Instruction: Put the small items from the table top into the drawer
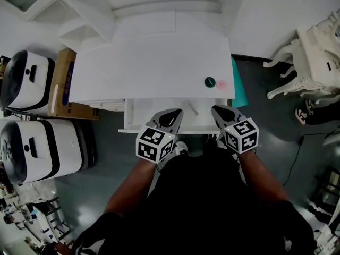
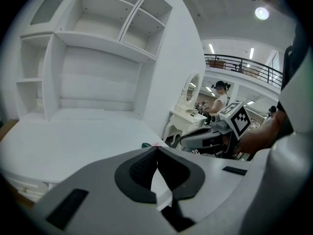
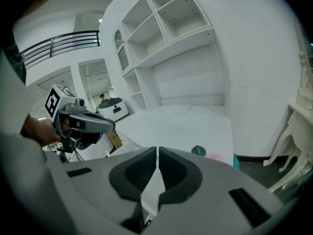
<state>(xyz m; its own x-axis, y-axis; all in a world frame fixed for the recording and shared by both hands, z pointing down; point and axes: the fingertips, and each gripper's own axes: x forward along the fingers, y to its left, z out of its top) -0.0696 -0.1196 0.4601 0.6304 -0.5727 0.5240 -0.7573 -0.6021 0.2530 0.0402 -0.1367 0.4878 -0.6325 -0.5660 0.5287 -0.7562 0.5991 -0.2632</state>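
Drawer [image 1: 127,116] stands pulled out from the front of the white desk [image 1: 149,62]. 1 thin pale sliver [image 1: 192,109] lies on its floor, too small to name. 2 small items sit on the desk top near the right front corner, outside the drawer: a round dark green disc [image 1: 210,82] and, just beside it, a pink lump [image 1: 221,84]. The left gripper [image 1: 171,113] and right gripper [image 1: 223,110] hover over the drawer. The left jaws meet with nothing between them. The right jaws leave a thin slit, also gripping nothing.
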